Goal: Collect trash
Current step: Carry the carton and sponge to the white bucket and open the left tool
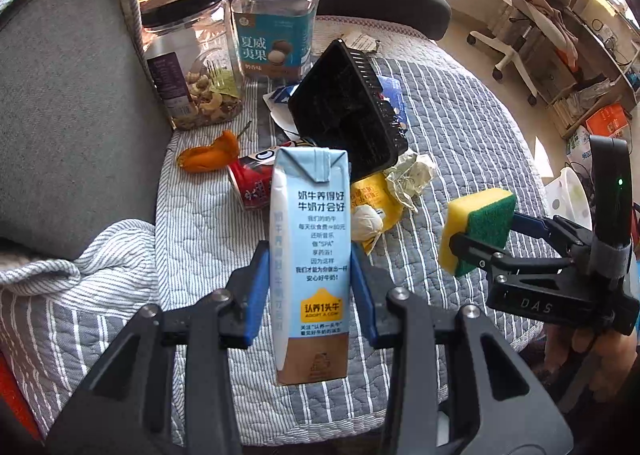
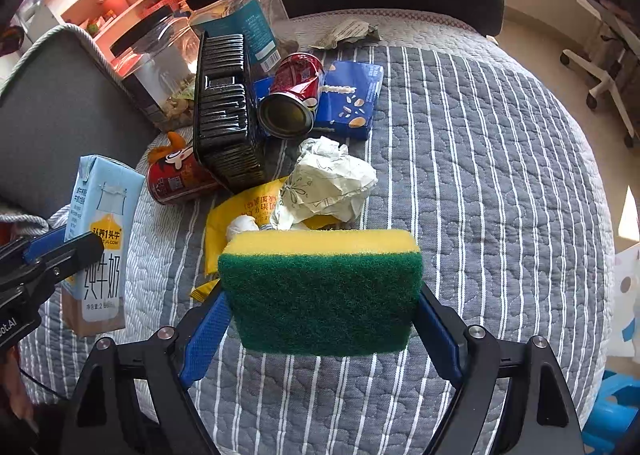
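My left gripper (image 1: 310,291) clamps an upright pale-blue milk carton (image 1: 310,255) (brown base), my right gripper (image 2: 320,319) grasps a yellow-green sponge (image 2: 322,291).

Carton and sponge held over the littered quilt

The left gripper (image 1: 310,291) clamps a milk carton (image 1: 310,255) upright; to its right the right gripper (image 1: 480,239) grips a sponge (image 1: 478,229). Behind lie a black tray (image 1: 348,111) and crumpled paper (image 1: 410,175).

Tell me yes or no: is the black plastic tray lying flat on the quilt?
No. The black plastic tray stands tilted on its edge, leaning among the red cans and jars.
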`<state>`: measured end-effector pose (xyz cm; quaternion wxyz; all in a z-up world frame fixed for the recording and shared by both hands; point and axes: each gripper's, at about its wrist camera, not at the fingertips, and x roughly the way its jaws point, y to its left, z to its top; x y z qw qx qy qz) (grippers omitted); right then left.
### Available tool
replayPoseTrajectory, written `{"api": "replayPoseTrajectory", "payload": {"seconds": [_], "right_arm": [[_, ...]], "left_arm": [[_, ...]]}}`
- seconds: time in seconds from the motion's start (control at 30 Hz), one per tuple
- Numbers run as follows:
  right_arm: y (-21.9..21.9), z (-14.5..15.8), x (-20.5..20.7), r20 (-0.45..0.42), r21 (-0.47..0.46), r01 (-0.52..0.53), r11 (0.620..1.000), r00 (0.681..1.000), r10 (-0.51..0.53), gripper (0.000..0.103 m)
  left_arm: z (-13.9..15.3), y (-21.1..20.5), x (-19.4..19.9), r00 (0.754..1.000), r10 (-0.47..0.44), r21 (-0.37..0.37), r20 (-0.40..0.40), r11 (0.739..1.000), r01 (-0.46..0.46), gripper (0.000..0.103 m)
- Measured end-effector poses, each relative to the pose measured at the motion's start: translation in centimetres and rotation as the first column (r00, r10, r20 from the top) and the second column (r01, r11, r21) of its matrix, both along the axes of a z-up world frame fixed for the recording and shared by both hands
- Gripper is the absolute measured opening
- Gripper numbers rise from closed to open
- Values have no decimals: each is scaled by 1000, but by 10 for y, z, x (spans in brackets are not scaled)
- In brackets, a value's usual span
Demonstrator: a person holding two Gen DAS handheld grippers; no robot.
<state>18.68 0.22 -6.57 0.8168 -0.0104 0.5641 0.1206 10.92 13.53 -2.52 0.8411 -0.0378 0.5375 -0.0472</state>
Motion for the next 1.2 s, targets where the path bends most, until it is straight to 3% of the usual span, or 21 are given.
{"api": "replayPoseTrajectory", "payload": {"seconds": [0.33, 0.63, 0.9, 1.2], "right_arm": [[-100, 37, -6, 48, -12, 153, 988, 987, -152, 87], [-209, 53, -26, 60, 11, 331, 944, 942, -331, 88], [-317, 68, -65, 73, 60, 533, 844, 841, -537, 88], [-413, 66, -100, 64, 71, 687, 723, 720, -691, 88]], "left_arm": [[6, -63, 19, 994, -106, -15, 37, 994, 106, 41], [6, -138, 21, 967, -244, -31, 66, 969, 247, 41], [13, -215, 22, 932, -348, -101, 101, 928, 358, 41], [11, -337, 29, 853, -503, -118, 137, 847, 518, 41]]}}
